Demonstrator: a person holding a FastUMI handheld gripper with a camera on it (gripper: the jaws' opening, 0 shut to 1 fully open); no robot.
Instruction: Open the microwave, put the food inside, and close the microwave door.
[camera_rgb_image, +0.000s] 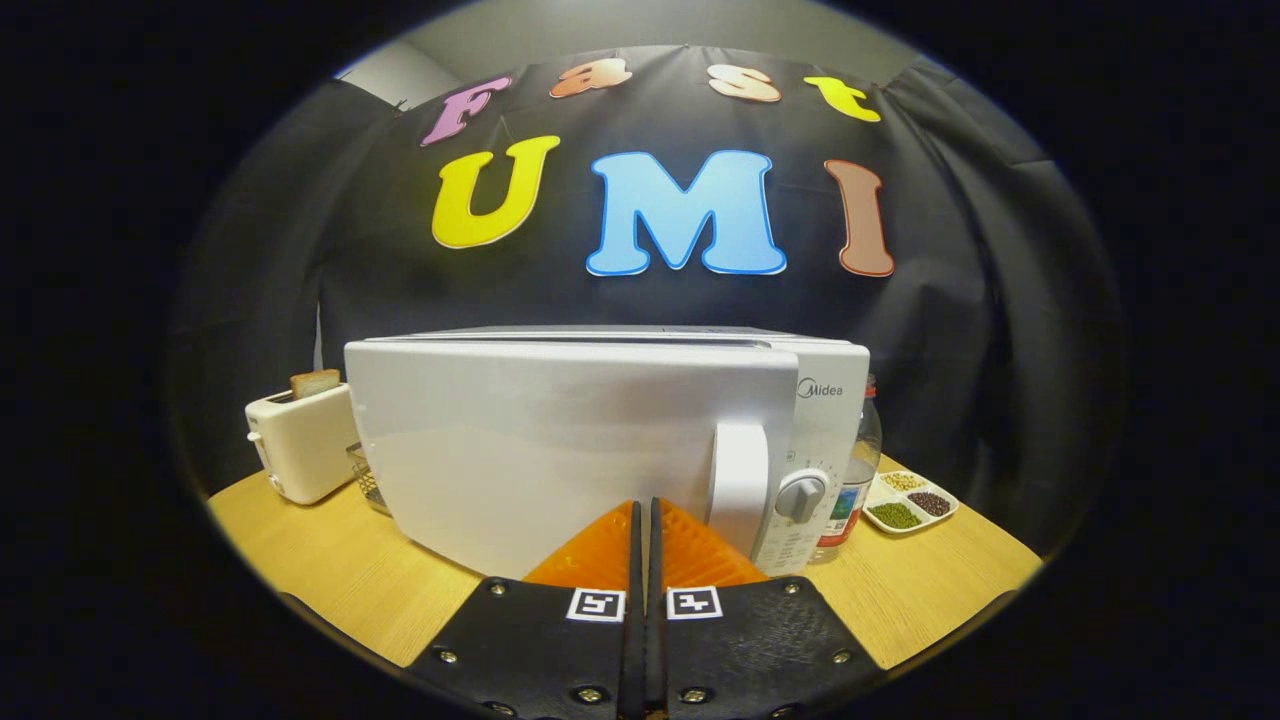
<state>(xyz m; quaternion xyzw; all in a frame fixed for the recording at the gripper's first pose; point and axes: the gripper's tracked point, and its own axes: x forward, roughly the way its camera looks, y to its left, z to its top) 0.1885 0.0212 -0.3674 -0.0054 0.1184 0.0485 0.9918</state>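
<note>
Resting pressed together with nothing between them, the two fingers of the tool (645, 520) point straight at the lower front of the microwave (600, 450), which stands on the wooden desk (330, 580) just ahead. Its door (560, 450) looks closed, so the opening step appears not yet done. What the coming move turns on is the door handle (738, 485): it lies just ahead and slightly right of the fingertips, an upright bar with its long axis vertical, set at the door's right edge beside the control knob (800, 495). The tool would likely need to spread and shift right to take it. Whether the fingertips touch the door I cannot tell. Right of the microwave, a bottle (858, 470) is partly hidden behind its panel, and a divided tray of beans (908, 500) sits beyond. On the far left a toaster (300, 440) holds a bread slice (315, 382), possibly the food; a small container (366, 480) beside it is mostly hidden.
</note>
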